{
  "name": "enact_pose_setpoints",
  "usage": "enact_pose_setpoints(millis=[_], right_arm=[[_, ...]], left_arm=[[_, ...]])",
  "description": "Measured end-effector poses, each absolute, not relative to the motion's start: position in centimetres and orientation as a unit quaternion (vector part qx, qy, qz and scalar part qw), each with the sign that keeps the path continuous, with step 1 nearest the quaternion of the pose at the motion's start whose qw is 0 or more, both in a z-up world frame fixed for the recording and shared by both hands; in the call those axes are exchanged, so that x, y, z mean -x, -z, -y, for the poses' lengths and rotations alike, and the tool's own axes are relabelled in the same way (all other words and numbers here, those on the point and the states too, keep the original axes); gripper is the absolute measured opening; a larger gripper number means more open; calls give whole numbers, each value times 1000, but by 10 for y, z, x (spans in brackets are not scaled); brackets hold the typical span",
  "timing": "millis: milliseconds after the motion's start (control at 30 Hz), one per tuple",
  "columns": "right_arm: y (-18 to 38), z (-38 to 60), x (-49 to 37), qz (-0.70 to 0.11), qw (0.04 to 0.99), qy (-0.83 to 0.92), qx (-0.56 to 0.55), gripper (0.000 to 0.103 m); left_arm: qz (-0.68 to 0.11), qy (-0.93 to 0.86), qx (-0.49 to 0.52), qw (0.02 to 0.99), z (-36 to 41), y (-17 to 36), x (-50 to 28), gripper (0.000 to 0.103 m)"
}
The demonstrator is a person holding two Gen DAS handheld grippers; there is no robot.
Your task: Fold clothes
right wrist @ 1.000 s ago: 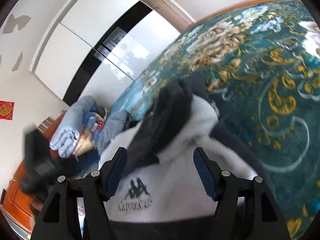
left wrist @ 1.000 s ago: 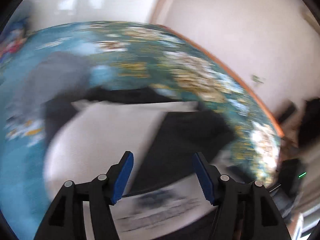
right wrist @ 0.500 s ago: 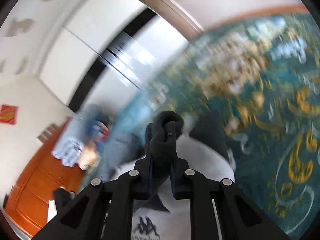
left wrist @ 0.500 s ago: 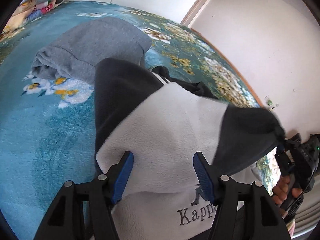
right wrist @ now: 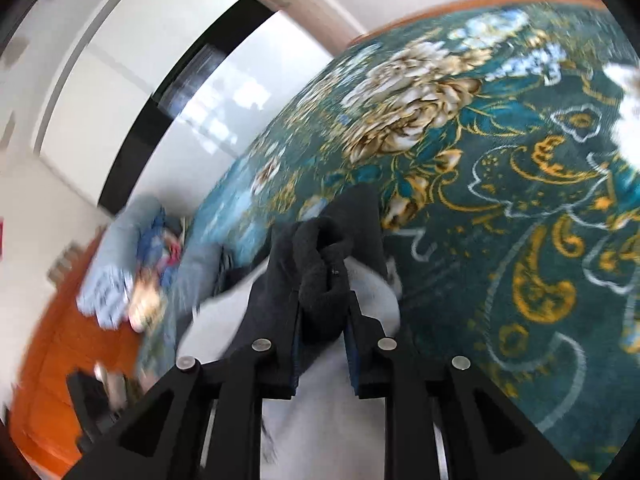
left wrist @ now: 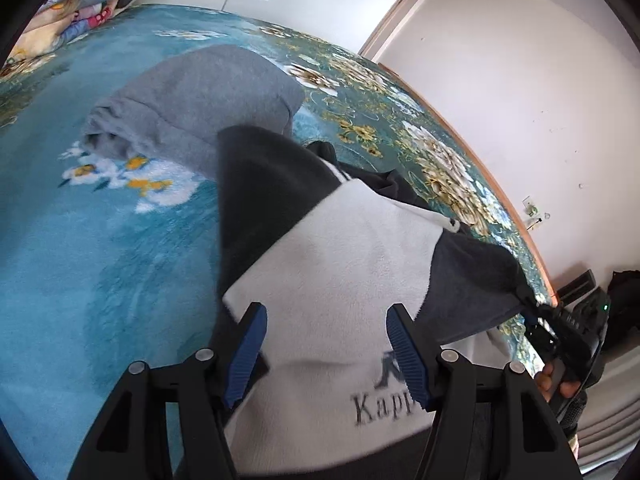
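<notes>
A white and dark grey fleece sweatshirt (left wrist: 340, 264) with a Kappa logo lies on the teal floral bedspread (left wrist: 100, 240). My left gripper (left wrist: 324, 348) is open, its blue pads either side of the white chest panel, just above it. My right gripper (right wrist: 322, 320) is shut on the dark grey sleeve (right wrist: 320, 272) and holds it lifted; it also shows at the right of the left wrist view (left wrist: 536, 320), with the sleeve (left wrist: 472, 280) stretched up over the body.
A folded grey garment (left wrist: 192, 108) lies beyond the sweatshirt. Rolled bedding (left wrist: 80, 12) sits at the bed's far end, by white wardrobe doors (right wrist: 140, 100). A white wall (left wrist: 520, 80) runs along the bed's right edge. An orange wooden panel (right wrist: 60, 360) is at the left.
My right gripper closed on the dark sleeve and lifted it. My left gripper swung over the sweatshirt's chest and has stayed open there.
</notes>
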State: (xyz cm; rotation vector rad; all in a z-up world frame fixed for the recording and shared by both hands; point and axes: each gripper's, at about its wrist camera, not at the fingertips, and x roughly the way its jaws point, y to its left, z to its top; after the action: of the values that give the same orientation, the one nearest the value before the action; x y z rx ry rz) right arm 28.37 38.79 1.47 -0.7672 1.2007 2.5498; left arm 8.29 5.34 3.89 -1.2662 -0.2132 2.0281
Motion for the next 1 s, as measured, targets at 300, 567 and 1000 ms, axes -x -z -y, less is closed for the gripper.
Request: enact_pose_setpoints(millis=[300, 567, 1000], right_arm=[[31, -390, -381, -460, 99, -833, 290, 27], [55, -377, -421, -508, 59, -810, 286, 31], [59, -349, -443, -510, 34, -808, 293, 31]], left_arm=[[98, -786, 540, 284, 35, -2, -118, 69], [139, -752, 571, 298, 67, 17, -145, 71], [176, -701, 577, 381, 76, 22, -190, 71]])
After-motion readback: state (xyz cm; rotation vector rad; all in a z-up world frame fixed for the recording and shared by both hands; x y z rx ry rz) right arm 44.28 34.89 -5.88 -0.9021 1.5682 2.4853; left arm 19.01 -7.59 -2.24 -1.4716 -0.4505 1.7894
